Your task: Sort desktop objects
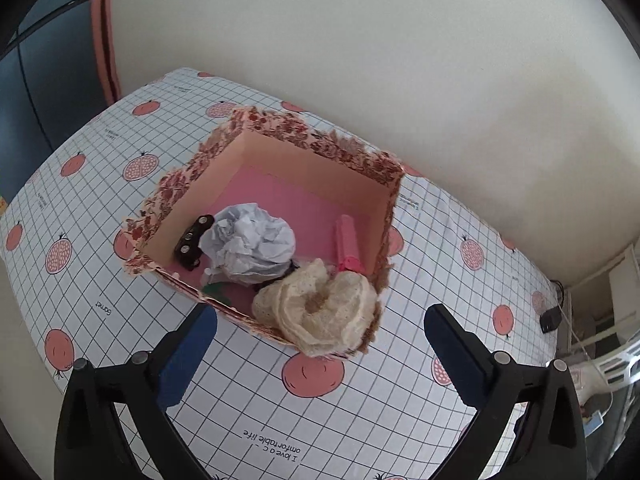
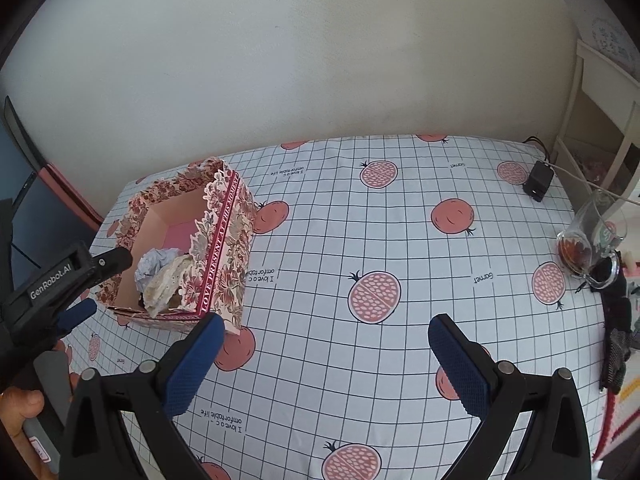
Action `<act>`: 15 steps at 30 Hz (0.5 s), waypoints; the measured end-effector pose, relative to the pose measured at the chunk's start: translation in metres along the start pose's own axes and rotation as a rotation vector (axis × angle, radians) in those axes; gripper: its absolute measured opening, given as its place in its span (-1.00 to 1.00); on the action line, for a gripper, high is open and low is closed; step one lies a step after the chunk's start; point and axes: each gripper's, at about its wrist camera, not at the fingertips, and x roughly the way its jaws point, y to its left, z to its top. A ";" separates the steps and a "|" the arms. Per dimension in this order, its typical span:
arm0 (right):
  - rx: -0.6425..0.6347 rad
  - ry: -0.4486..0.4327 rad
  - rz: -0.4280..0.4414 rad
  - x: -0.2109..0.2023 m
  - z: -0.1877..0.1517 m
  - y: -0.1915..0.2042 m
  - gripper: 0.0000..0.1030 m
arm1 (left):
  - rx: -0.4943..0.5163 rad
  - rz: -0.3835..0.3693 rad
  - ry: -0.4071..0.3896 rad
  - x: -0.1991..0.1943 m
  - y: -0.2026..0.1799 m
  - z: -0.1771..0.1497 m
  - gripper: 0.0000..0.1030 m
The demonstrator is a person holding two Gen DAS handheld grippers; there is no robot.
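Note:
A floral cardboard box stands open on the checked tablecloth. Inside lie a crumpled paper ball, a cream lace scrunchie, a pink tube and a small black strap. My left gripper hovers just in front of the box, open, with nothing between its blue pads. In the right wrist view the same box sits at the left, with the paper ball and scrunchie showing. My right gripper hangs open over bare cloth. The left gripper shows beside the box.
A black charger with a white cable lies at the far right corner. A glass cup with dark liquid stands by the right edge, next to dark knitted fabric. A pale wall runs behind the table. A hand holds the left tool.

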 end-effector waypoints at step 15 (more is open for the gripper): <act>0.016 0.004 -0.036 -0.024 -0.017 -0.034 1.00 | 0.158 -0.037 -0.034 -0.025 -0.044 -0.035 1.00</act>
